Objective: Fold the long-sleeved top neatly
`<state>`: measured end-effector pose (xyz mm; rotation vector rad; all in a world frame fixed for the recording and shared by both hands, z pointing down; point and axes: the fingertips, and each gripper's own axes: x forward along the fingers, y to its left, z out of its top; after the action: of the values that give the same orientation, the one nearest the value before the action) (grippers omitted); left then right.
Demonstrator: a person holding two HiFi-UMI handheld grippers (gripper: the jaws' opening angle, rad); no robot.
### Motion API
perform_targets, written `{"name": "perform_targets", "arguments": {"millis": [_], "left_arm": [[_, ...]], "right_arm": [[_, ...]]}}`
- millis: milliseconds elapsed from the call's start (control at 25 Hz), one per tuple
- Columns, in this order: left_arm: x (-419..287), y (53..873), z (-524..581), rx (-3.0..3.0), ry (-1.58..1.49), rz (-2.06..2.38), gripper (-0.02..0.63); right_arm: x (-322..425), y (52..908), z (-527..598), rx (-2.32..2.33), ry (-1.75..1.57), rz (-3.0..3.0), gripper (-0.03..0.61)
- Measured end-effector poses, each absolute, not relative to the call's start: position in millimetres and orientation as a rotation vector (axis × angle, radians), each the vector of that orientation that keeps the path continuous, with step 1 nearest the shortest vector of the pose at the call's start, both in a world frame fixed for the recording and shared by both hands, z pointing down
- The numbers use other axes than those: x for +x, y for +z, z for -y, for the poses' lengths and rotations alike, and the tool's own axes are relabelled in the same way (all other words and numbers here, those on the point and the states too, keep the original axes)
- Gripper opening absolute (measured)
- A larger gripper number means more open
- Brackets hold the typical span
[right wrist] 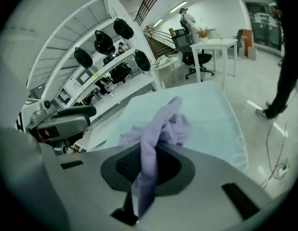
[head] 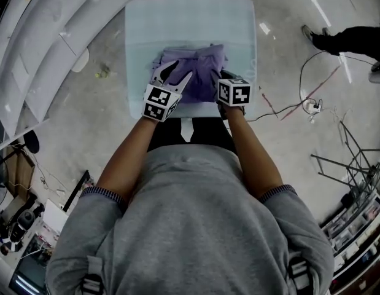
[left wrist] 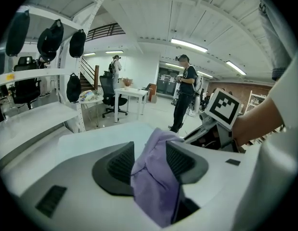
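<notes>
**Head view.** There is one lilac long-sleeved top (head: 199, 63), one pale tabletop (head: 190, 17), and two tongs, each bearing one marker cube (head: 234, 92). The top lies bunched on the near half of the tabletop, midway between the left and right edges and just short of the near edge. The left tongs (head: 176, 77) are over its near left part and the right tongs (head: 219, 78) over its near right part. The far half of the tabletop is bare, and a bare strip runs along each side edge. Open floor surrounds it. One cable (head: 309, 103) lies on the floor off the right edge, and one person's legs (head: 352, 39) show beyond it.

**Left gripper view.** The left tongs (left wrist: 149, 153) pinch a thick bunch of the top, and the cloth keeps the jaws well apart. It rises above the pads and hangs down towards the camera. Bare tabletop reaches to the far edge. Beyond it two people (left wrist: 185, 95) stand on the open floor.

**Right gripper view.** The right tongs (right wrist: 149, 153) are pressed nearly together on one thin fold of the top. The fold runs up out of the jaws, and the rest is heaped just beyond. Bare tabletop stretches to the far and right edges.
</notes>
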<state>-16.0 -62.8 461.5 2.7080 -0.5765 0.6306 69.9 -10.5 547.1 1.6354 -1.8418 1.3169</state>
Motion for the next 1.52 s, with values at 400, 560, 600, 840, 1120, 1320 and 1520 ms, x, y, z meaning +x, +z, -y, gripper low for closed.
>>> {"name": "perform_targets", "arguments": {"millis": [400, 560, 600, 840, 1120, 1320, 1520], "left_arm": [[-100.9, 472.1, 80.5, 2.684, 0.638, 0.610, 0.223], [-131.6, 478.0, 89.4, 2.675, 0.653, 0.623, 0.222], [-139.1, 479.1, 92.4, 2.672, 0.655, 0.627, 0.222], [-175.0, 483.0, 105.4, 2.660, 0.661, 0.645, 0.222], [-205.7, 483.8, 112.4, 2.656, 0.667, 0.658, 0.221], [-218.7, 481.8, 116.9, 2.653, 0.654, 0.676, 0.219], [-226.5, 477.8, 118.4, 2.661, 0.634, 0.663, 0.219]], "right_arm": [[-10.5, 545.5, 52.6, 1.706, 1.330, 1.820, 0.059], [-43.2, 558.5, 68.2, 1.695, 1.333, 1.812, 0.061], [-50.7, 562.7, 71.8, 1.693, 1.334, 1.806, 0.063], [-83.8, 592.0, 84.3, 1.666, 1.319, 1.770, 0.072], [-134.7, 611.4, 96.2, 1.569, 1.323, 1.832, 0.106], [-179.5, 611.3, 97.1, 1.437, 1.304, 1.915, 0.131], [-190.7, 599.5, 87.3, 1.395, 1.243, 1.944, 0.177]]}}
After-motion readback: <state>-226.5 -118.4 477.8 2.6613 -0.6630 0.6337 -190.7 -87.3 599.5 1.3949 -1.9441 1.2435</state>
